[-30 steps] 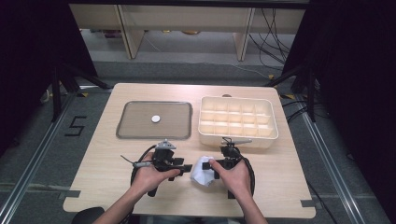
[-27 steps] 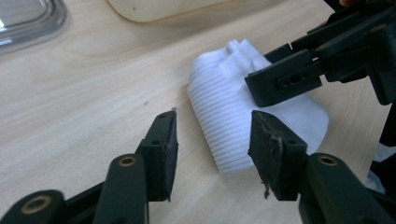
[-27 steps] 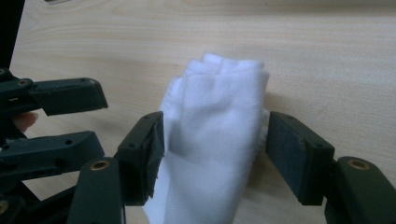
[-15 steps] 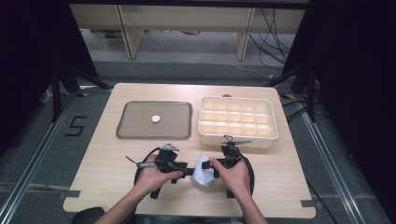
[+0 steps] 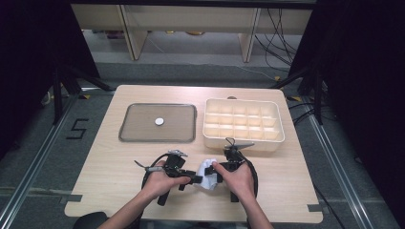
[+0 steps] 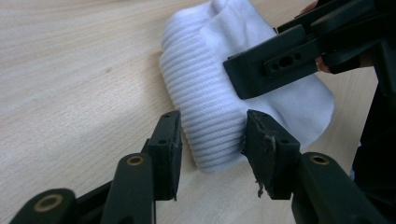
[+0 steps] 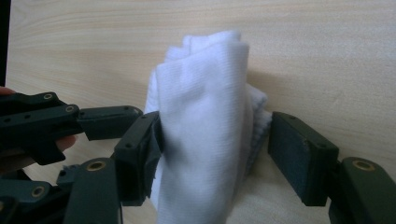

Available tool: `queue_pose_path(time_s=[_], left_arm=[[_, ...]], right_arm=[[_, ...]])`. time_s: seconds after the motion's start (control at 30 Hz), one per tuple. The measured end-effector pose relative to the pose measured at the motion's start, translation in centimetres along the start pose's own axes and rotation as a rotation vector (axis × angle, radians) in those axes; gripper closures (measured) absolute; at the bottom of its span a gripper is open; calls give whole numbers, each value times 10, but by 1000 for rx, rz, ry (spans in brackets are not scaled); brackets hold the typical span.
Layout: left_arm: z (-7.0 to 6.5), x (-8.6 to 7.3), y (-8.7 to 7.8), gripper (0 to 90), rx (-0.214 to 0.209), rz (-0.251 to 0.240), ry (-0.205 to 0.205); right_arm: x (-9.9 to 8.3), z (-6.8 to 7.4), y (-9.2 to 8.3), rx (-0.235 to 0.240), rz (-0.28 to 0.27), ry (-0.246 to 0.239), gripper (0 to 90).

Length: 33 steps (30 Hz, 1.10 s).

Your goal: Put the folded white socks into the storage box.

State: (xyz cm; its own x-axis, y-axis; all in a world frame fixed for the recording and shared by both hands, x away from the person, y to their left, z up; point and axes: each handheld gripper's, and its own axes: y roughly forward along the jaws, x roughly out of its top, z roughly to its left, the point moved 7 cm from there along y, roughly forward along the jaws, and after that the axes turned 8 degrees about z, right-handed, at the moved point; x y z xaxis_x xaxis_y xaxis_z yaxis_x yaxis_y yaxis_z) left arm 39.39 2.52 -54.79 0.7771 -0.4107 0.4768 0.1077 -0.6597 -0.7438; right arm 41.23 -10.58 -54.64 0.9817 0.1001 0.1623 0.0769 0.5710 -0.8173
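While both grippers work at it, the folded white cloth (image 5: 206,174) lies on the wooden table (image 5: 110,162) near the front edge, just in front of the cream compartment box (image 5: 243,124) and well apart from the grey tray (image 5: 158,122). Cloth is ribbed at one end, smoother at the other, bunched into a thick roll. Left gripper (image 6: 212,140): jaws have just been closing, ribbed end of the cloth sits between them; right pad looks to touch the fabric, left pad stands a hair off it, so not yet a clamp, medium gap. Right gripper (image 7: 215,140): cloth stands up between its jaws; left pad presses into the fabric, right pad is clear of it with table visible in the gap, so jaws apart, no pinch. In the high view the left gripper (image 5: 190,178) comes at the cloth from its left, the right gripper (image 5: 216,172) from its right, one of the person's hands on each. Beyond the cloth: the box with empty cells, and left of the box the tray with a small white round disc (image 5: 159,121) at its middle.
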Motion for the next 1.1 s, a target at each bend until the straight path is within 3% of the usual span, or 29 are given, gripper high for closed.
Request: queue_pose_path(time_s=[0.07,0.1,0.2,0.27,0.3,0.37,0.43,0.47,0.53,0.57,0.67,0.7,0.73,0.83,0.9,0.93,1.1], left_arm=[[-1,0,1,561,-4,-3,3],[-1,0,1,561,-9,-7,6],[0,-2,0,564,-2,6,15],[0,-2,1,565,-5,2,18],[0,-2,1,566,-4,2,19],[0,-2,1,569,-13,-5,19],[0,-2,0,570,0,3,21],[0,-2,0,572,0,3,22],[-1,-2,1,572,-3,-2,25],[-1,-2,0,573,0,1,28],[-1,-3,0,575,-1,1,30],[-1,-3,0,575,-1,1,30],[-1,-3,0,574,-3,0,36],[-2,-3,-1,572,0,-7,39],[-2,-1,-1,570,-8,-46,38],[-2,-1,-3,569,0,-27,45],[0,0,-7,552,16,-42,70]], right_arm=[[0,-1,1,-18,13,-29,370],[2,2,2,-11,3,2,382],[2,-1,3,-22,9,-42,418],[3,5,3,-2,20,18,445],[3,5,4,9,19,17,456],[4,0,4,-30,12,-35,482],[5,2,6,-15,3,-19,510],[4,1,6,-14,18,-48,525],[4,1,6,-9,24,-48,550],[3,3,7,-6,29,-26,562],[4,1,8,7,40,-49,593],[3,1,7,5,49,-44,602],[0,6,5,21,91,23,609],[5,-1,8,18,45,-65,626],[5,0,8,22,47,-71,635],[4,0,8,22,46,-78,640],[4,-1,9,38,32,-82,664]])
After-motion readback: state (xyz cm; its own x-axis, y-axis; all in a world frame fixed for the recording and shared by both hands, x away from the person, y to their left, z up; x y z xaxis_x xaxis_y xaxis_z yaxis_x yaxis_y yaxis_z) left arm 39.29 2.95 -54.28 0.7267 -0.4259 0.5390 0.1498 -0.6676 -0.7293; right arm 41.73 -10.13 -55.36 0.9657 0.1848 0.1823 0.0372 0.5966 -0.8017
